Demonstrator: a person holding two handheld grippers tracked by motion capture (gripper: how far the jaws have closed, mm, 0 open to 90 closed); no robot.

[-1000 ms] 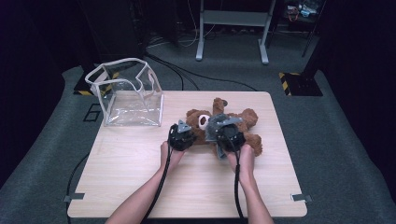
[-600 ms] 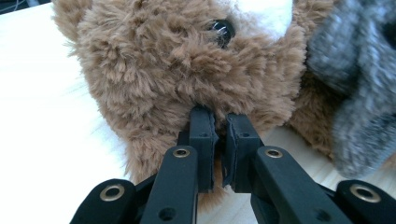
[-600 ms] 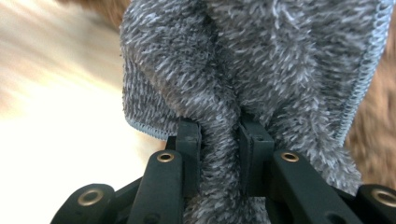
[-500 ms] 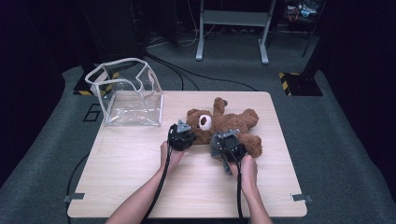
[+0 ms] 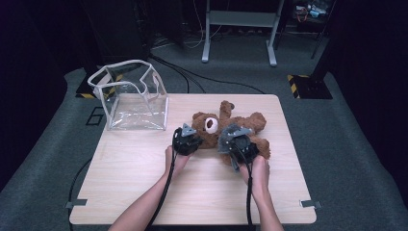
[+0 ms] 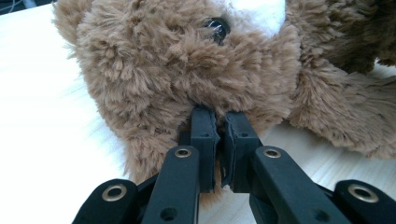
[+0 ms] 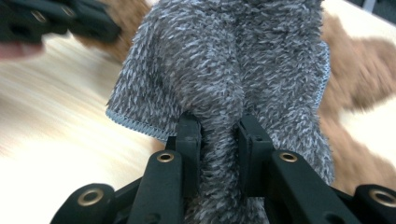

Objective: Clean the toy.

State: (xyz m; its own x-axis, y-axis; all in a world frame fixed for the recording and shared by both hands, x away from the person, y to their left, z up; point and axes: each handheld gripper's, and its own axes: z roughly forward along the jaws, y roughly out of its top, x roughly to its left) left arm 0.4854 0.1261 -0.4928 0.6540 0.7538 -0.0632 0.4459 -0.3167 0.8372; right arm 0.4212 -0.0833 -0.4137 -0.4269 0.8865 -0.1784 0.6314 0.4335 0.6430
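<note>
While left gripper point(image 6: 217, 119) pinches teddy bear point(image 6: 196, 70) fur — right gripper point(image 7: 218, 128) fingers clamp grey cloth point(image 7: 233, 60), apparently.

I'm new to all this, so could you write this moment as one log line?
left gripper: shut on teddy bear head fur | right gripper: shut on grey cloth | clear bag: apart, table far left

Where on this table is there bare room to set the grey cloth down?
Free: the near table strip left of the forearms, and below the clear bag. Also the right edge beyond the teddy bear. Crowded: the middle, where both tools work at the bear.
</note>
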